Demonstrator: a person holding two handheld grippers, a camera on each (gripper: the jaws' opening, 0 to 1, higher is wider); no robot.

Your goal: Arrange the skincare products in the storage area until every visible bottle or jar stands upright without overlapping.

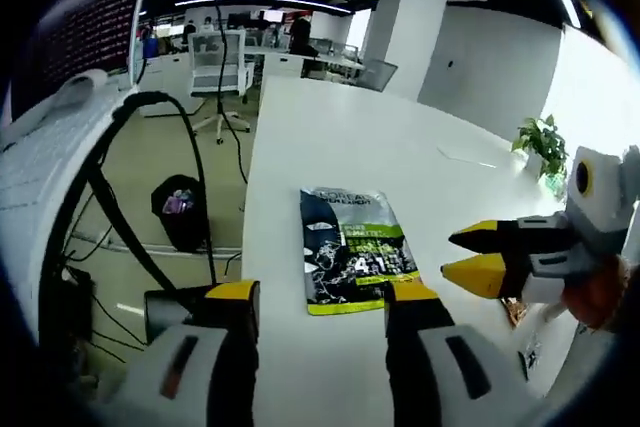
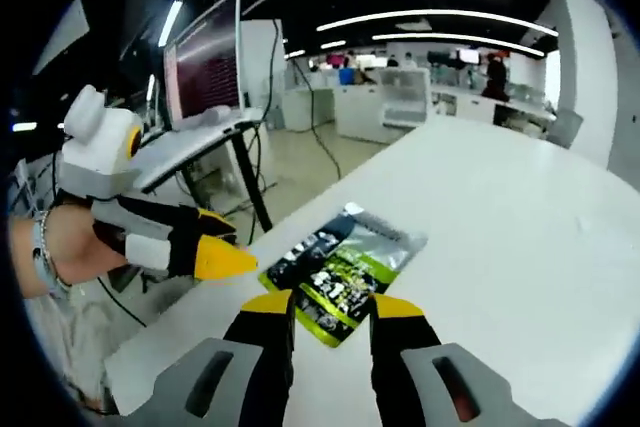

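Observation:
A flat dark and green skincare sachet (image 1: 355, 247) lies on the white table (image 1: 330, 137), near its edge. My left gripper (image 1: 322, 297) is open, its jaws wide apart just short of the sachet's near end. My right gripper (image 1: 448, 254) comes in from the right of the left gripper view, its yellow tips a little apart beside the sachet's right edge, not touching it. In the right gripper view the sachet (image 2: 345, 272) lies just ahead of my right gripper (image 2: 332, 312), open, with the sachet's near corner between the jaws. The left gripper (image 2: 228, 239) hovers at the sachet's left.
A potted plant (image 1: 545, 142) and a sheet of paper (image 1: 465, 155) sit at the table's far right. Beyond the table edge are a black bin (image 1: 180, 209), cables, an office chair (image 1: 220, 67) and a monitor on a stand (image 2: 205, 67).

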